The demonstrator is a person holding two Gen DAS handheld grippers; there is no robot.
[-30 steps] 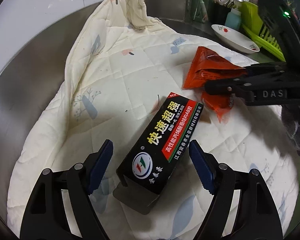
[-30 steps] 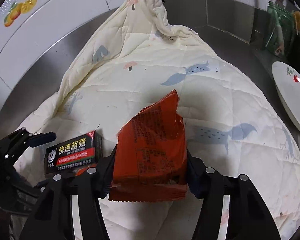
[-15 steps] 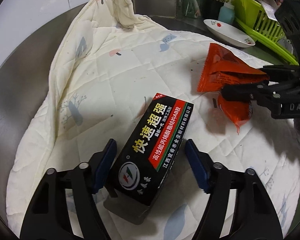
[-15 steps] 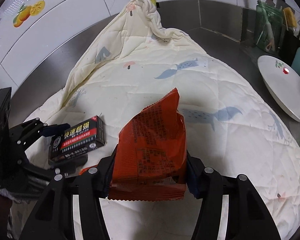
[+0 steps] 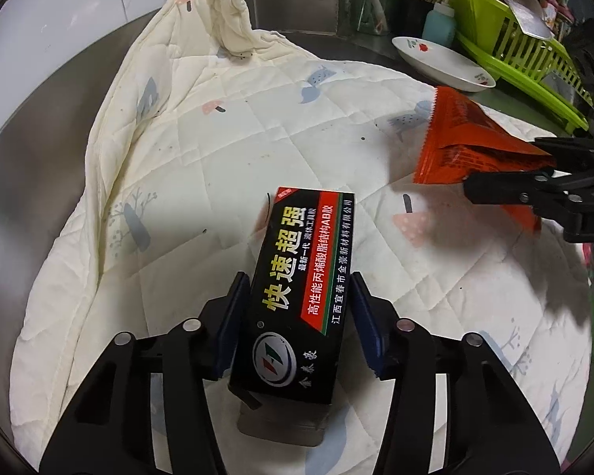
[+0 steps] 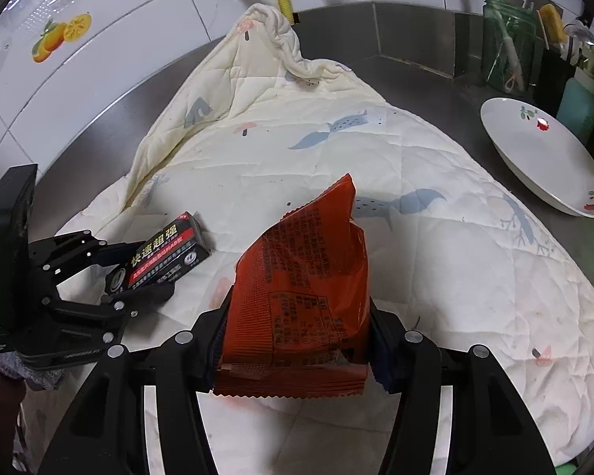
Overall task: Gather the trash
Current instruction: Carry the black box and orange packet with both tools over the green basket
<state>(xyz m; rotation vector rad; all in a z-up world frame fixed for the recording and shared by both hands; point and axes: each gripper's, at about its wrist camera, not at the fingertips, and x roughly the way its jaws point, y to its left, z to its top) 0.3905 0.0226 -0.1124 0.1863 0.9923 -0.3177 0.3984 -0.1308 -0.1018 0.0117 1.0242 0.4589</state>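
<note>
The left hand-held gripper (image 5: 299, 330) is closing its jaws on a black box (image 5: 303, 289) lying on a quilted cloth (image 5: 225, 150) over the steel bench (image 6: 435, 79); the blue pads sit at the box's sides near its closer end, but full contact cannot be told. The right hand-held gripper (image 6: 295, 340) is clenched on an orange wrapper (image 6: 301, 297), lifted clear of the cloth, off to the left gripper's right. Likely risks: the box is caught only by its near end — it could pivot or slip out on lifting, or the pads could pinch cloth too. The wrapper is slick and could slide free.
</note>
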